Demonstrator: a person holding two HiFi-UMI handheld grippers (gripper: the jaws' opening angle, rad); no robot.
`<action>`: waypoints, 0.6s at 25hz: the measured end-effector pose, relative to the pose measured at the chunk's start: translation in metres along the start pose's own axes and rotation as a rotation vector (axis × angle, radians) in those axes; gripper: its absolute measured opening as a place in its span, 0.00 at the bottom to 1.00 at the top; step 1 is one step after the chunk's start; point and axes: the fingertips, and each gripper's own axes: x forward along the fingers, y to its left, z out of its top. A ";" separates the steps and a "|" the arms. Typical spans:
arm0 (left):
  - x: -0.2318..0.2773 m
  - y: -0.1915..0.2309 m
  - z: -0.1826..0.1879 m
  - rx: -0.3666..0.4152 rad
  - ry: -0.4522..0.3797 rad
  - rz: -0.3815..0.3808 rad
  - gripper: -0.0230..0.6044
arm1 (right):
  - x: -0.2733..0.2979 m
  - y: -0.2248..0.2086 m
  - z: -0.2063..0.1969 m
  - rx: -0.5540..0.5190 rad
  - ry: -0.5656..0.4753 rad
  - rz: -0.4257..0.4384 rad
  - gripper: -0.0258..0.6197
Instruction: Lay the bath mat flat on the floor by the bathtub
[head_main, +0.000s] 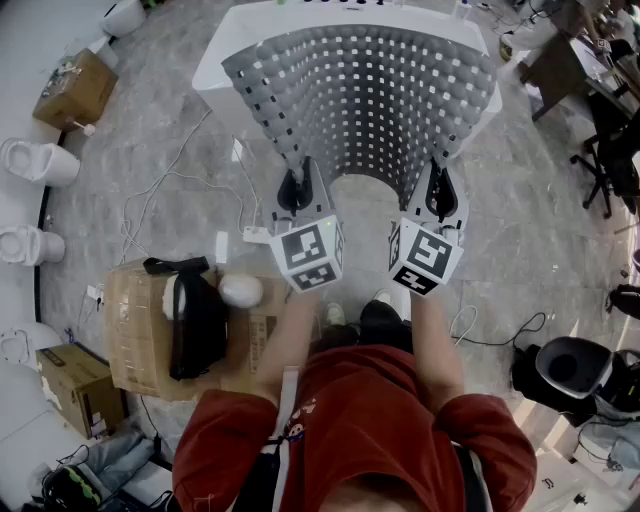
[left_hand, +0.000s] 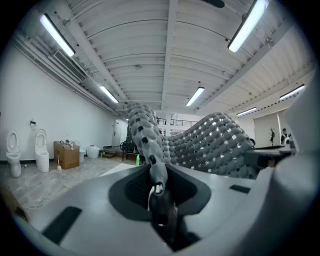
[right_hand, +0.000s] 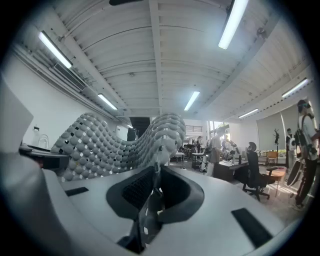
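Mat (head_main: 360, 95): grey, pebbled, pierced with rows of square holes. It is held up as a curved sheet at 12 o'clock, in front of the white tub (head_main: 225, 45). The left hand-held gripper (head_main: 296, 190) is clamped on its 7 o'clock corner, the right hand-held gripper (head_main: 438, 195) on its 5 o'clock corner. The near edge arches between them.
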 end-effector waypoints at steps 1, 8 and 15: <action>-0.008 0.001 -0.001 -0.006 -0.001 0.000 0.15 | -0.007 0.002 -0.001 -0.005 0.006 0.001 0.12; -0.044 0.000 0.002 0.005 -0.008 -0.018 0.16 | -0.040 0.003 0.000 -0.014 0.010 -0.008 0.12; -0.047 -0.020 0.000 0.021 -0.009 -0.028 0.16 | -0.044 -0.018 -0.008 0.003 0.017 0.002 0.12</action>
